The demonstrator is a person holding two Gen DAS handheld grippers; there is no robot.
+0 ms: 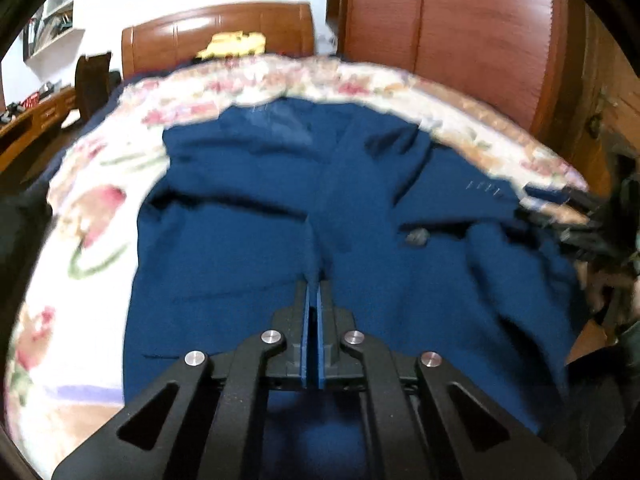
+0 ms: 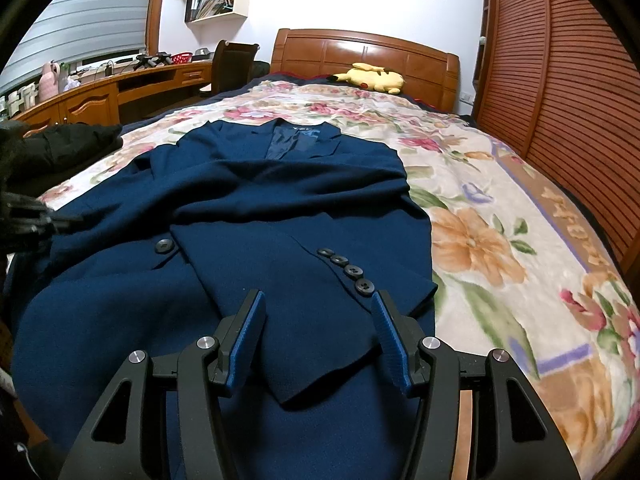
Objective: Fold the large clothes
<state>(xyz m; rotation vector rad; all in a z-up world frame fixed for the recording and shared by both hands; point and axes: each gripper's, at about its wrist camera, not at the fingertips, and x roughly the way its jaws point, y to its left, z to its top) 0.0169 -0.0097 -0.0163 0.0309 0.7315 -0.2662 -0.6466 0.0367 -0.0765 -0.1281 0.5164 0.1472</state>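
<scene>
Nearest the lens, the left hand-held gripper (image 1: pixel 314 292) is clenched, its blue pads together on a raised fold of the navy jacket (image 1: pixel 320 208); whether cloth sits between the pads cannot be told through the blur; the jacket lies spread on the bed's floral blanket (image 2: pixel 500 216), collar toward the headboard (image 2: pixel 360 52), one sleeve folded across its front with four cuff buttons (image 2: pixel 347 267) showing; the right hand-held gripper (image 2: pixel 318 334) hangs released just above the jacket's near hem, pads well apart, touching nothing; beyond the collar, a yellow plush toy (image 2: pixel 370 76) rests by the headboard.
</scene>
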